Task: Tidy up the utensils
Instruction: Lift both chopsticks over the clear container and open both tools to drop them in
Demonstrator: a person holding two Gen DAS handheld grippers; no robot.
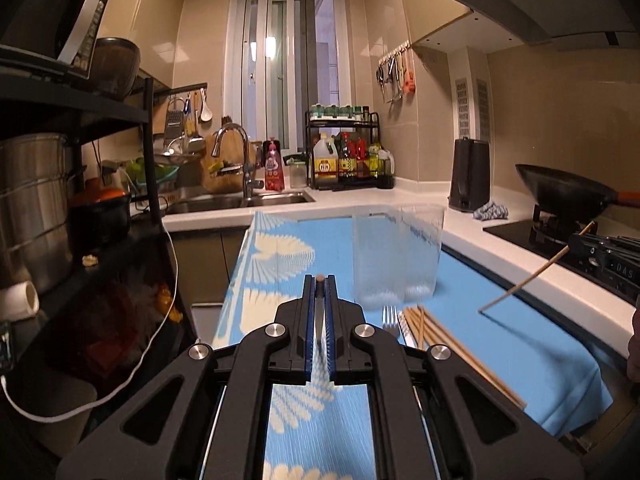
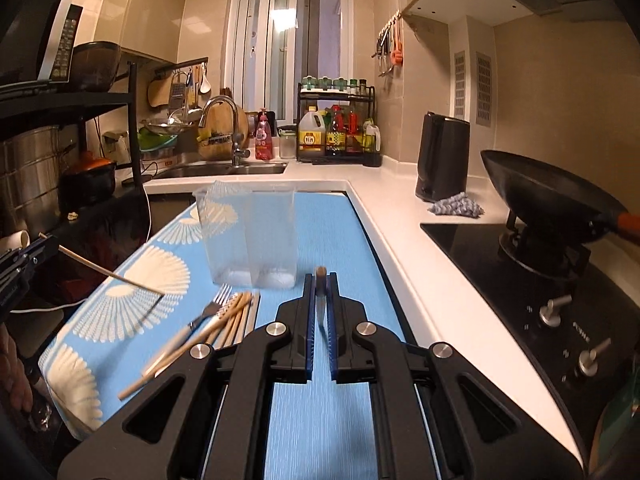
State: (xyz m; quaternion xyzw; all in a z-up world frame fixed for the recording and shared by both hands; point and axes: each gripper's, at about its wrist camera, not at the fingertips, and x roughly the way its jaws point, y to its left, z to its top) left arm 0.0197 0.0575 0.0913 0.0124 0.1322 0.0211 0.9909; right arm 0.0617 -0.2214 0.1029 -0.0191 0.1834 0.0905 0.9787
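Observation:
A clear plastic two-compartment holder [image 1: 396,256] stands empty on the blue patterned cloth [image 1: 280,264]; it also shows in the right wrist view [image 2: 252,240]. Several wooden chopsticks [image 2: 224,324] and a fork [image 2: 208,312] lie in a pile in front of it, also seen in the left wrist view [image 1: 440,336]. My left gripper [image 1: 319,284] is shut on one chopstick, seen end-on here and slanting down toward the cloth in the right wrist view [image 2: 108,274]. My right gripper [image 2: 320,280] is shut on another chopstick, which shows slanting in the left wrist view [image 1: 532,276].
A white counter [image 2: 400,216] runs along the right with a black kettle [image 2: 440,156], a rag [image 2: 456,204] and a wok [image 2: 552,200] on a stove. A sink [image 2: 224,168] and bottle rack [image 2: 336,128] are behind. A black shelf [image 1: 80,200] stands left.

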